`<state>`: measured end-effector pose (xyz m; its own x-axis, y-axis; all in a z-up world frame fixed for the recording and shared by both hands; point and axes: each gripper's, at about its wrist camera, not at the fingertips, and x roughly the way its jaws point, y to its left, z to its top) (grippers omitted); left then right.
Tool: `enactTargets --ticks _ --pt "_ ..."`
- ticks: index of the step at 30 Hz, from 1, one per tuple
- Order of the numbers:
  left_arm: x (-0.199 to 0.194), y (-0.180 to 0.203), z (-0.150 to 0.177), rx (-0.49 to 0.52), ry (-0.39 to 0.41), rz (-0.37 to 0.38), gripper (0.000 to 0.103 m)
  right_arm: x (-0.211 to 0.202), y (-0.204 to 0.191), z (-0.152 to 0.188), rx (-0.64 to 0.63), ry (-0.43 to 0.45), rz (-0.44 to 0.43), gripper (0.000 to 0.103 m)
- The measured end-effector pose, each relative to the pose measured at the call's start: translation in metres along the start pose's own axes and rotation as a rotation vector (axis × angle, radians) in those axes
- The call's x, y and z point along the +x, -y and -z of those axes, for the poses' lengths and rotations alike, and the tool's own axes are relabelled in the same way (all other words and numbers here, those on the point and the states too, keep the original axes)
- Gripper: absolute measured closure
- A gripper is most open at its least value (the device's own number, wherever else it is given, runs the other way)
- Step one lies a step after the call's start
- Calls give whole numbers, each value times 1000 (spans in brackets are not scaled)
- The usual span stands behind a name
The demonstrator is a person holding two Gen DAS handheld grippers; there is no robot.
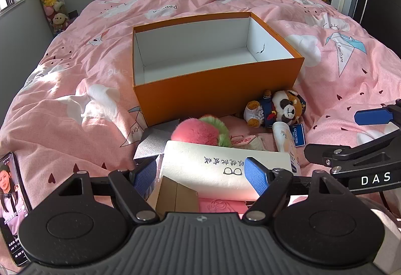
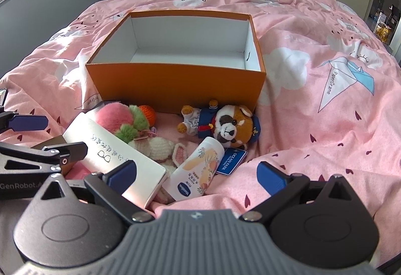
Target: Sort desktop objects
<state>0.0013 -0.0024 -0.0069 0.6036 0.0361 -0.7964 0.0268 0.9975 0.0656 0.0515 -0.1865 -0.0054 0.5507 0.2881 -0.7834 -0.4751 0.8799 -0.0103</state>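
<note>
Desktop objects are seen heaped on a pink bedspread (image 1: 75, 69) in the lower middle of both views, just in front of an open orange box (image 1: 215, 89) with a white inside, which sits at the centre of each frame and holds nothing visible. In the left wrist view, a phone (image 1: 12, 202) with a lit screen lies at the lower left edge; a grey cloth (image 1: 153, 144) is found just right of it, below the box's near corner; a pink and green plush (image 1: 200, 132) rests against the cloth; a long white glasses case (image 1: 213, 164) with printed characters lies below the plush, across the gap of the left gripper (image 1: 201, 176), whose blue pads stand spread wide, one at each end of the case, with nothing pinched; a brown card (image 1: 175, 194) is tucked under the case's near edge; a panda-faced plush in a blue sailor suit (image 1: 275, 109) lies to the right, beside the box; a lotion bottle (image 1: 285, 139) lies just below it, touching a blue tag (image 1: 298, 135). In the right wrist view, the same heap is seen at the lower left; a small orange knitted ball (image 2: 146, 112) is seen by the box's wall; a cream knitted rabbit (image 2: 163, 147) lies between case and bottle; the right gripper (image 2: 200, 174) hangs spread wide above the bottle's capped end, gripping nothing.
</note>
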Motion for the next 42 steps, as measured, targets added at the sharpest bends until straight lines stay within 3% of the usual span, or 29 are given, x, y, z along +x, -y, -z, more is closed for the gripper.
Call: enactTargets --ticks 21,24,31,37,42 --pt "1 -4 -3 -9 0 2 12 2 1 -3 0 -3 -6 1" --pt "-1 -6 -5 -4 -3 18 12 5 1 -5 -9 -20 -26 4" --pt "-10 -25 -9 38 -30 50 20 19 -1 -15 -79 -84 -149 28" --pt "-8 -44 -5 63 -112 73 22 26 -23 -23 -243 -110 -270 33" --pt "-1 -51 0 75 -156 83 22 38 -51 -25 -429 -126 -318 33"
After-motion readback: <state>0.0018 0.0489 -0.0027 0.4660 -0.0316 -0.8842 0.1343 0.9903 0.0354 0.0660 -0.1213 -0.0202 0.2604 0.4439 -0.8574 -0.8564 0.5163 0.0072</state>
